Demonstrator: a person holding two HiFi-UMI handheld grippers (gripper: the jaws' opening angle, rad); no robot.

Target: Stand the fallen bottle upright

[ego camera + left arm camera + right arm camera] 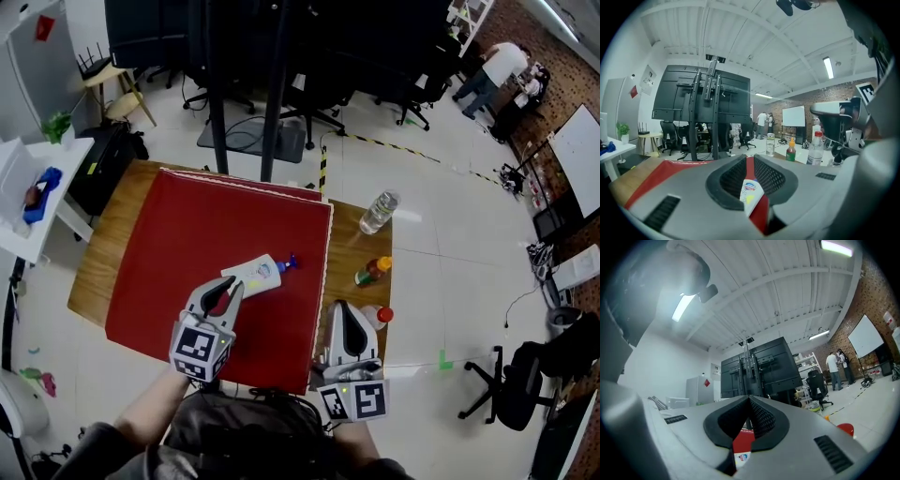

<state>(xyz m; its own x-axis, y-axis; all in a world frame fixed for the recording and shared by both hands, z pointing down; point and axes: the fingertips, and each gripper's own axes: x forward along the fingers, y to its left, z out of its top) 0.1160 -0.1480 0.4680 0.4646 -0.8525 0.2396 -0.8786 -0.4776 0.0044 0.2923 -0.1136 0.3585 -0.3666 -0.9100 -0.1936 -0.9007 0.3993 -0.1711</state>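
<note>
Closest to us in the head view are our two grippers. The left gripper (pixel 225 287) hangs over the red mat (pixel 206 234) with its jaws a little apart. The fallen white bottle (pixel 253 277) lies on its side just ahead of its tips, blue cap pointing away to the right. We cannot tell from here whether the tips touch the bottle's base. The right gripper (pixel 344 307) sits clenched and empty at the mat's right edge, over the bare wooden surface (pixel 352 244). A red-capped bottle (pixel 378 316) stands just to its right. A sauce bottle (pixel 372 272) stands ahead of it and a clear water bottle (pixel 379 212) farther ahead.

In the left gripper view, the left gripper (pixel 749 157) shows a narrow slit of mat between its tips. The white bottle (pixel 751 192) shows in the wider gap below them, and the pads are not pressing it. Off to the right stand the water bottle (pixel 770 144), sauce bottle (pixel 791 151) and red-capped bottle (pixel 815 147).

In the right gripper view, the right gripper (pixel 750 398) has its tips meeting at a point. Below them we glimpse the mat (pixel 743 441) and the white bottle's label (pixel 742 458).
</note>
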